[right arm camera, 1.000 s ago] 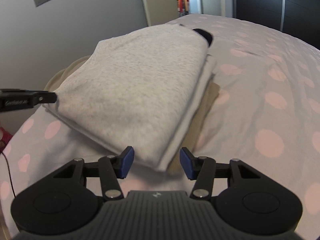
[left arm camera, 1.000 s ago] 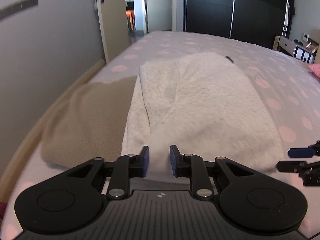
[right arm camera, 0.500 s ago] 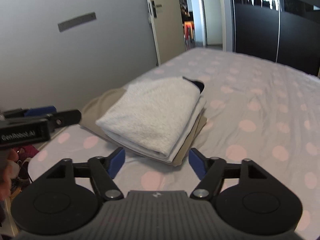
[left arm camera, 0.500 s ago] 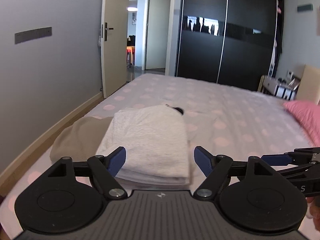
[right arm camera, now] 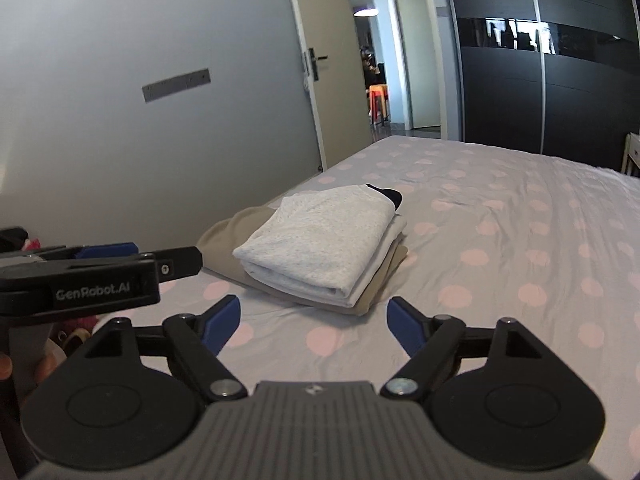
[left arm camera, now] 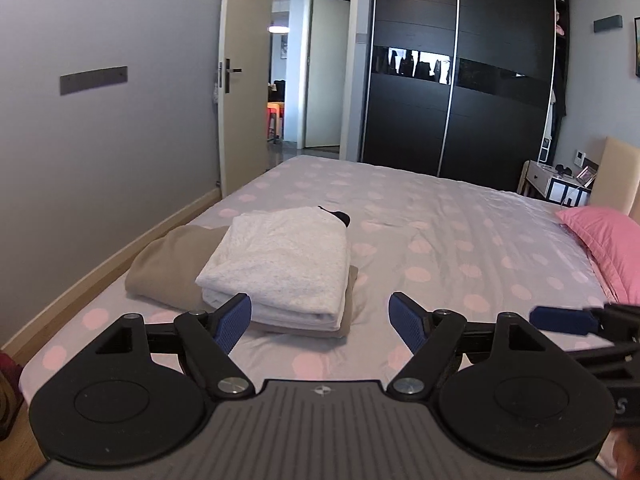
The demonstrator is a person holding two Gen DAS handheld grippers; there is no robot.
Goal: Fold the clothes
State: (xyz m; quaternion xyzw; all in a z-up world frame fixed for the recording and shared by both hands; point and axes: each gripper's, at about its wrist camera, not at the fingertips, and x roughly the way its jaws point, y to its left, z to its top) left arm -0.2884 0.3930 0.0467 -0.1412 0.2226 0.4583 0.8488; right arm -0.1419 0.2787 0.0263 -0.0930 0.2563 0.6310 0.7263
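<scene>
Fleecy folded sweater (left arm camera: 280,256), polka-dot bedsheet (left arm camera: 460,240)

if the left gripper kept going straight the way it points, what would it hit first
Probably the spotted bed sheet just right of the folded grey garment; depth is unclear. The left gripper holds nothing, its jaws opening.

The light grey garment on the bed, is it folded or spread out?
Folded: the light grey garment is a compact rectangle with stacked layers at its edge.

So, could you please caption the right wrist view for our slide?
Folded grey garment stacked on a tan one, on the dotted bed; right claw opening, empty.
</scene>
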